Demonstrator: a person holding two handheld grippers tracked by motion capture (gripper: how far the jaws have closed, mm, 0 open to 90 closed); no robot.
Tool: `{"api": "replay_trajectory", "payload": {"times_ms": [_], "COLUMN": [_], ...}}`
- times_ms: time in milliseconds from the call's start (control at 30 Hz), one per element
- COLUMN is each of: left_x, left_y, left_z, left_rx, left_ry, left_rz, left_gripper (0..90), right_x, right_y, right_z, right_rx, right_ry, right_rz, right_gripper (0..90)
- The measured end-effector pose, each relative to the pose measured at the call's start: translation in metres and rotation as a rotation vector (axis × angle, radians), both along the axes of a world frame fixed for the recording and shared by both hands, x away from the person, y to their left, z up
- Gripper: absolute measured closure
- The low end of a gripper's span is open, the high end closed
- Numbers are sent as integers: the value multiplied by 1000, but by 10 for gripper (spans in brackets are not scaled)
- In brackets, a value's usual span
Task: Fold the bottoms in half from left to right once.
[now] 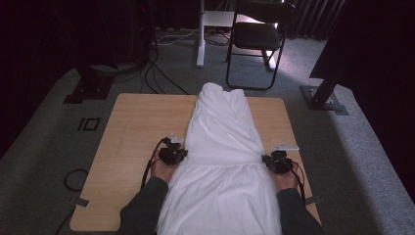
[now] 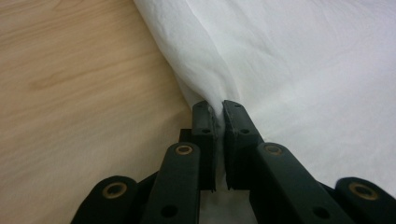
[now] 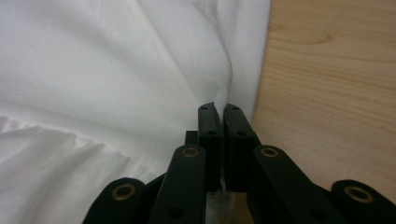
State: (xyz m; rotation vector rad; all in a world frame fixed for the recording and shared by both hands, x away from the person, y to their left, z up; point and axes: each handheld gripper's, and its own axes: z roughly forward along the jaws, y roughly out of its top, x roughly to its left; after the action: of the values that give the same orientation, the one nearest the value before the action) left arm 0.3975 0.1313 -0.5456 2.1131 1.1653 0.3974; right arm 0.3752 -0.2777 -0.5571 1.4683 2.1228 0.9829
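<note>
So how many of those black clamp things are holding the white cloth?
2. The left gripper pinches the white garment's left edge at its gathered waist, and the right gripper pinches the right edge at the same height, both shut on the fabric above the wooden table.

One white garment (image 1: 222,156) lies lengthwise down the middle of one wooden table (image 1: 132,127), from the far edge to the near edge. Two grippers, the left gripper (image 1: 182,153) and the right gripper (image 1: 266,159), sit at the garment's two side edges. Two forearms enter over the near edge. One black folding chair (image 1: 257,34) stands beyond the table's far edge.
</note>
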Motion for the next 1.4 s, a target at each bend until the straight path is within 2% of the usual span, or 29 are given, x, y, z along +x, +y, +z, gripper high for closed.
{"api": "replay_trajectory", "payload": {"times_ms": [67,200,233,400,533,600,633,667,767,867,933,1000,1067,1167,1200,1233,1267,1333,1400], "left_x": [-16,-43,-50,-90,-109,-109,-107,-105,-95,-80,-72,-69,-70,-73,-73,-76,-77,-80,-83], "left_y": [10,27,30,42,43,44,45,46,49,47,43,39,36,34,34,35,37,38,36], "left_z": [-1,-3,-3,-3,-2,-1,0,1,9,14,14,13,10,6,6,4,5,7,6], "left_rx": [-4,-31,-25,-29,-2,12,8,-1,-26,-35,-45,-61,-59,-62,-62,-110,-137,-151,-138], "left_ry": [-4,-1,-3,17,22,15,6,3,-23,-34,-30,-23,-24,-15,-15,-5,-8,-19,-37], "left_rz": [-12,-26,-35,-71,-103,-96,-90,-91,-70,-63,-58,-66,-76,-92,-92,-110,-118,-131,-153], "left_gripper": [851,845,843,841,831,767,688,646,580,555,551,546,537,521,521,521,537,537,531], "right_x": [-10,-44,-50,-91,-113,-118,-118,-116,-103,-80,-58,-36,-14,21,21,28,49,62,69], "right_y": [1,6,7,10,9,9,9,6,0,2,10,21,33,52,52,57,71,80,88], "right_z": [0,-1,-2,-3,-3,-2,0,3,17,31,39,42,43,39,39,38,32,26,21], "right_rx": [2,16,12,35,46,41,31,39,95,116,100,97,100,115,115,111,100,104,112], "right_ry": [5,7,5,11,28,35,29,9,-44,-76,-84,-80,-78,-33,-33,-23,1,23,36], "right_rz": [26,82,94,120,129,134,127,115,113,122,143,170,197,216,216,218,216,217,225], "right_gripper": [862,855,853,853,852,770,686,628,584,636,692,695,650,623,623,606,542,532,530]}}
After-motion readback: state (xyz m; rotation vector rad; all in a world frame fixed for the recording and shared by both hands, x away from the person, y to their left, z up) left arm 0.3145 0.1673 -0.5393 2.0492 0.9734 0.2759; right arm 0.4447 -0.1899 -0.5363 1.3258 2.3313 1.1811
